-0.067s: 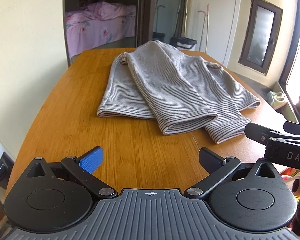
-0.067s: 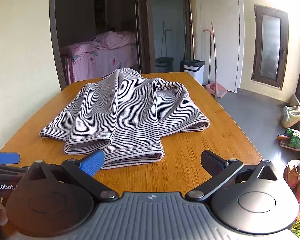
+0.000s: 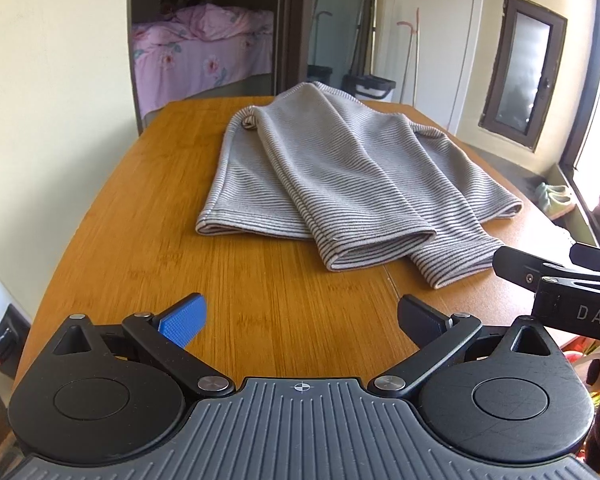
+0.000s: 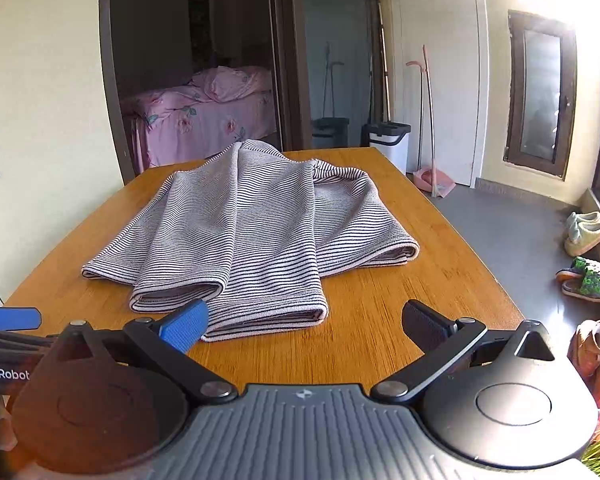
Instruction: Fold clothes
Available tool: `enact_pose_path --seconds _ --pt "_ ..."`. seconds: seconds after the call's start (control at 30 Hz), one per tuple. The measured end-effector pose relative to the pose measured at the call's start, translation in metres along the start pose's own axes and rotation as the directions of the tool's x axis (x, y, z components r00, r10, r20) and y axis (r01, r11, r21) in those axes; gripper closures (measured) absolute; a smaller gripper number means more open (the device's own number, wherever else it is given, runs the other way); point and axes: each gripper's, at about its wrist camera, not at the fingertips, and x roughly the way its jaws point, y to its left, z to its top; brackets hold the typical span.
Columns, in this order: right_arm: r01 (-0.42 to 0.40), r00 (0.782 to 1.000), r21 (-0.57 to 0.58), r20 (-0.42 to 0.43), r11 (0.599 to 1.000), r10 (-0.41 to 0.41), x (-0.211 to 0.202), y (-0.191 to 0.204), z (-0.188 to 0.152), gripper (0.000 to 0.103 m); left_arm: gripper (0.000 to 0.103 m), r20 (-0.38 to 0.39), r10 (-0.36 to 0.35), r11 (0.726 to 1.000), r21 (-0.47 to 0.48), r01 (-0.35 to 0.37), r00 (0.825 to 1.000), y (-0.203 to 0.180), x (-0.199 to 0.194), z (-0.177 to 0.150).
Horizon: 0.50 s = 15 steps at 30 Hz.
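A grey striped garment (image 3: 340,176) (image 4: 256,232) lies on the wooden table (image 3: 148,216) (image 4: 380,336), its two sleeves folded over the body toward the near edge. My left gripper (image 3: 300,320) hovers over the near table edge, open and empty, a short way from the sleeve cuffs. My right gripper (image 4: 304,324) is open too, with nothing between its fingers; its blue pad (image 4: 184,324) stands just in front of the nearer cuff. The right gripper's fingers (image 3: 540,268) show at the right edge of the left wrist view. The left gripper's blue fingertip (image 4: 10,318) shows at the left edge of the right wrist view.
Behind the table a doorway opens to a bed with pink bedding (image 4: 204,120). Bins (image 4: 388,136), a broom and a dustpan (image 4: 436,180) stand by the far wall. Shoes (image 4: 588,276) lie on the floor to the right, beside the window.
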Motion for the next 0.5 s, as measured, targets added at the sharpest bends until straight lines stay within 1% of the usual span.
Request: enact_pose_path --seconds 0.03,0.07,0.13,0.17,0.23,0.27,0.37,0.5 --pt "0.01 1.0 -0.008 -0.007 1.0 -0.01 0.001 -0.001 0.0 0.0 0.0 0.002 0.0 1.0 0.002 0.0 1.0 0.0 0.0 0.0" --pt "0.018 1.0 -0.016 -0.015 1.0 -0.019 0.003 -0.002 -0.001 0.0 0.0 -0.016 0.02 1.0 0.011 -0.02 1.0 -0.004 0.002 0.003" --pt "0.036 0.999 -0.06 -0.021 0.998 -0.037 0.007 0.007 -0.003 0.0 0.0 0.001 0.024 1.0 0.007 -0.024 1.0 -0.005 -0.001 0.001" --pt "0.031 0.999 -0.059 -0.027 0.998 -0.033 0.008 0.009 -0.003 0.0 0.0 0.001 0.024 1.0 0.004 -0.024 1.0 -0.007 -0.002 -0.002" --pt "0.016 0.999 -0.048 -0.042 0.999 -0.018 0.01 0.011 -0.002 0.0 0.0 -0.002 0.015 1.0 -0.011 -0.015 1.0 -0.003 -0.004 -0.006" --pt "0.001 1.0 -0.026 -0.025 1.0 -0.002 0.004 0.006 -0.006 0.0 0.0 -0.004 0.015 1.0 -0.011 -0.015 1.0 -0.001 -0.005 -0.006" --pt "-0.021 0.999 0.01 -0.042 1.0 0.022 0.008 -0.002 -0.007 0.0 0.0 -0.014 0.03 1.0 -0.002 -0.03 0.999 -0.003 -0.006 -0.003" --pt "-0.017 0.998 0.017 -0.054 1.0 0.018 0.01 0.002 -0.007 0.0 0.0 -0.029 0.039 0.999 -0.003 -0.039 0.999 -0.003 -0.003 -0.002"
